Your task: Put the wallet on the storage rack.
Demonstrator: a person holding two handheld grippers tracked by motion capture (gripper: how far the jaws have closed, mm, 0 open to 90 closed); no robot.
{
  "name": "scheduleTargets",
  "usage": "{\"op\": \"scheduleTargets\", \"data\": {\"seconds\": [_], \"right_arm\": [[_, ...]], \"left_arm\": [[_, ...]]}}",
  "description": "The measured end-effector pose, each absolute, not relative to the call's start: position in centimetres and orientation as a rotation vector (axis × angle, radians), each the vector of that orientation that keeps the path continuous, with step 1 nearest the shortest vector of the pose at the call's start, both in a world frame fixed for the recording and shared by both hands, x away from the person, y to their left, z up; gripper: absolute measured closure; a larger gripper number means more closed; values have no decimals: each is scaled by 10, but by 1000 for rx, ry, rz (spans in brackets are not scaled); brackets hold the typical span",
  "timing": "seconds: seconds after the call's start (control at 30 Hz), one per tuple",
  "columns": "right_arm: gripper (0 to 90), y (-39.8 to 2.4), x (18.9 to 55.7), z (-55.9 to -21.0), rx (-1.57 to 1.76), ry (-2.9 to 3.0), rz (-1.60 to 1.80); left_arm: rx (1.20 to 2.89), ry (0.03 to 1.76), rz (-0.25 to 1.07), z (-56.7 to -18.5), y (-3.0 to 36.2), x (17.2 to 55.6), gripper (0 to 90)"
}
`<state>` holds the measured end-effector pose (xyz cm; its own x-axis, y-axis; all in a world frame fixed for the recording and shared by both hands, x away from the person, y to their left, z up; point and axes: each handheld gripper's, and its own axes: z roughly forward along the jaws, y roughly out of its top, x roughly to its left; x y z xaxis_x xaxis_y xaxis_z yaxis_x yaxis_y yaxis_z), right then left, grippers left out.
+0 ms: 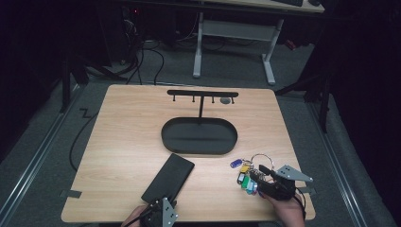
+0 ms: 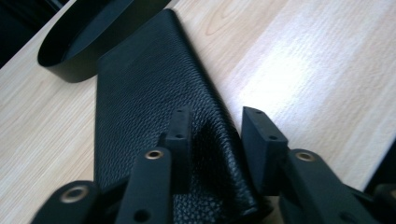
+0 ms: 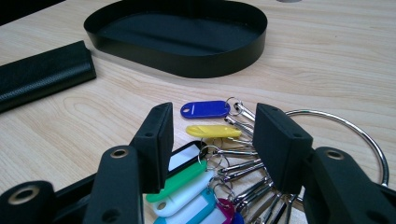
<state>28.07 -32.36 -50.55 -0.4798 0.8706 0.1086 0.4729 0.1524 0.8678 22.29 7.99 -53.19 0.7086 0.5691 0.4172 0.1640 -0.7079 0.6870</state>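
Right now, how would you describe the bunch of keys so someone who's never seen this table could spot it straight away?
Start at the black oval tray in the middle of the wooden table, then look to its near right corner. There, in front of the right gripper, lies the bunch of keys on a big metal ring. Its coloured plastic tags, blue, yellow, green, stand out from the plain black wallet beside the tray.

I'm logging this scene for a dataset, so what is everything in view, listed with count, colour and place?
Table: one, light wood, centre.
Tray: one, black oval, mid-table.
Hook rack: one, black, standing at the tray's far side.
Wallet: one, black leather, near edge, left of centre.
Key ring: one, silver, near right.
Key tags: several, blue, yellow, green, white and others, on the ring.
Desk: one, white-legged, behind the table.
Left gripper: black, open, jaws astride the wallet's near corner.
Right gripper: black, open over the tags.
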Motion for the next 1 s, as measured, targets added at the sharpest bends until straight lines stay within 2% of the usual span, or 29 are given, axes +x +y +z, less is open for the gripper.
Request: {"op": "scheduleTargets", "data": {"seconds": [0.07, 0.23, 0.7, 1.0], "right_arm": [[486, -324, 281, -506, 1285, 2016, 1280], [486, -327, 280, -505, 1318, 1995, 1295], [487, -329, 280, -504, 1325, 1985, 1295], [487, -328, 280, -504, 1324, 1988, 1291]], "left_arm": [[2280, 554, 847, -532, 83, 223, 727], [2292, 538, 849, -529, 92, 225, 770], [2140, 655, 753, -510, 125, 233, 813], [1990, 770, 623, -496, 153, 243, 824]]}}
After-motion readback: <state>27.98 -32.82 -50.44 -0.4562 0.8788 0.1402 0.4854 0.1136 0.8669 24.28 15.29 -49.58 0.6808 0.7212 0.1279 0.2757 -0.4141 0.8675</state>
